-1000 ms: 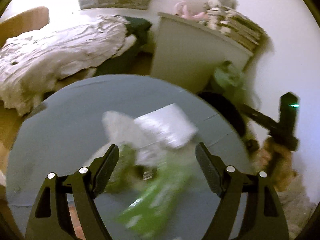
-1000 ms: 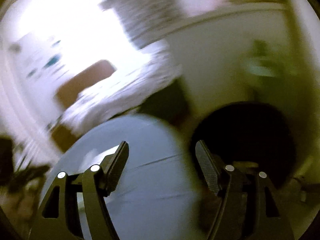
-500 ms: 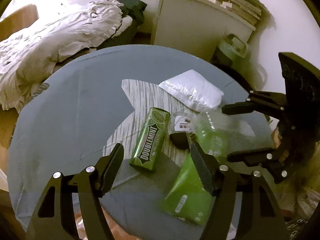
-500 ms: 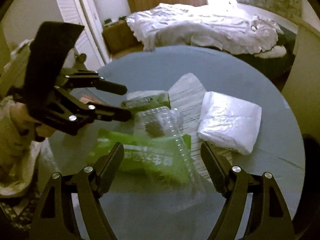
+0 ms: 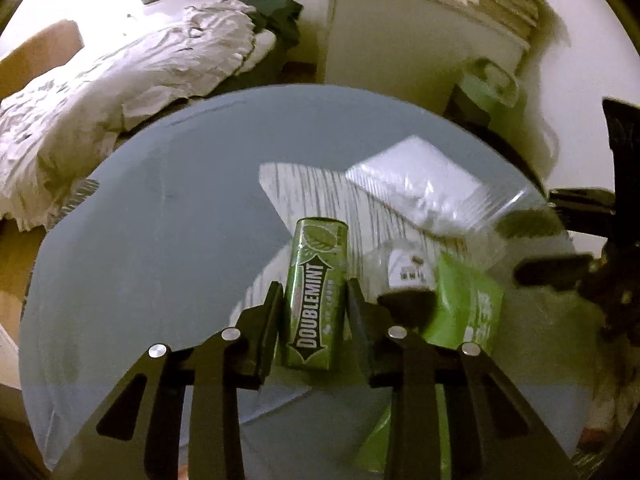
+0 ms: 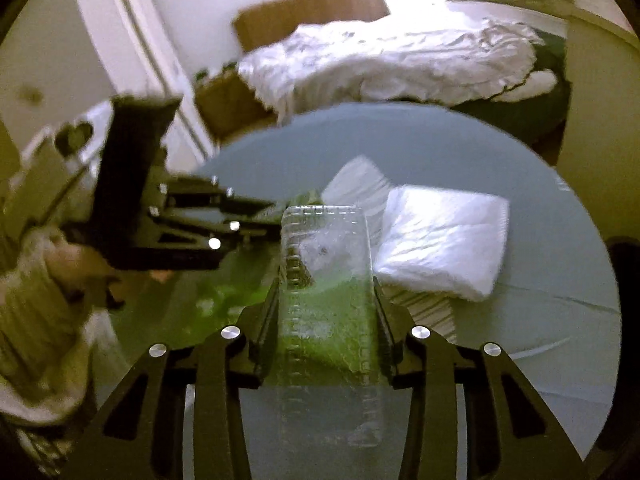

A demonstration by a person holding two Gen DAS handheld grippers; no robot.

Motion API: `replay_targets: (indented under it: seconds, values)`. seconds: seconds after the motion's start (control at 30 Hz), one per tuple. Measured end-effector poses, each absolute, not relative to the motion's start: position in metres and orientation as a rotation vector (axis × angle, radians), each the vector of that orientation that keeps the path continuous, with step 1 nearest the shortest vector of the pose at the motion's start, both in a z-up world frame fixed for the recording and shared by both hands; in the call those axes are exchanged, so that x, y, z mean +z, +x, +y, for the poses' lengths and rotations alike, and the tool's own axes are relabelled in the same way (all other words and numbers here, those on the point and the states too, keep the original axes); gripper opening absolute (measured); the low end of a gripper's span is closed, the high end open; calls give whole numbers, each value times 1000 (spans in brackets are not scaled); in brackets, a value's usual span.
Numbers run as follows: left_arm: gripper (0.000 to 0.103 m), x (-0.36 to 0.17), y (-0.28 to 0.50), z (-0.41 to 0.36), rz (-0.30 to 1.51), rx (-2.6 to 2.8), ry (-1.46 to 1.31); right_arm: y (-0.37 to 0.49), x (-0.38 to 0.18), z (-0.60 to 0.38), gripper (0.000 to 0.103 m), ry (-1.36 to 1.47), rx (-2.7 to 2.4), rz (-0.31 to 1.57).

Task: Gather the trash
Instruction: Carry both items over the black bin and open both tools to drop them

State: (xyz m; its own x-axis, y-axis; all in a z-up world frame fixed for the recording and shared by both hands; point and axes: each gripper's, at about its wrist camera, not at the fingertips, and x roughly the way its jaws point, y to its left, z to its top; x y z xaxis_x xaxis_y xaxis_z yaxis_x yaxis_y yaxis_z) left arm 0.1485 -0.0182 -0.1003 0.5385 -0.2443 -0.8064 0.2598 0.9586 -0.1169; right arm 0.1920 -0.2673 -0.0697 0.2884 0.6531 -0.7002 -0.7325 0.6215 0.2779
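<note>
1. Left claw (image 5: 314, 312) just closing, pads now vs both long sides of green Doublemint gum pack (image 5: 316, 292), pack lying flat on round grey counter (image 5: 160, 240)
2. Right claw (image 6: 326, 308) also just closing, clamped on clear plastic container (image 6: 326, 280), held over green wrapper (image 6: 224, 300)
3. White wrapped pack (image 6: 440, 240) on counter just right of container, near striped paper (image 5: 320, 192)
4. Rumpled bed (image 5: 120, 80) behind counter
</note>
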Motion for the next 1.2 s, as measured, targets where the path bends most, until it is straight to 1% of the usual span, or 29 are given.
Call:
replay_targets:
  seconds: [0.13,0.3,0.47,0.6,0.83,1.0,1.2]
  values:
    - [31,-77,151,-19,912,-315,-38,202,-48,-309,41,69,852,797]
    - [31,-45,166,-47,870,-390,-63,220,-36,-371,41,213,685,720]
    - [31,-26,192,-98,850,-494,-64,236,-38,-441,41,328,500,684]
    - [31,-19,213,-146,846,-576,-59,250,-51,-488,41,401,376,660]
    - [31,-30,252,-229,886,-688,-38,278,-89,-560,41,522,198,654]
    - [31,-54,273,-272,953,-738,-35,299,-111,-580,41,550,127,678]
    - [31,-79,289,-298,1006,-744,-39,309,-126,-587,41,555,74,708]
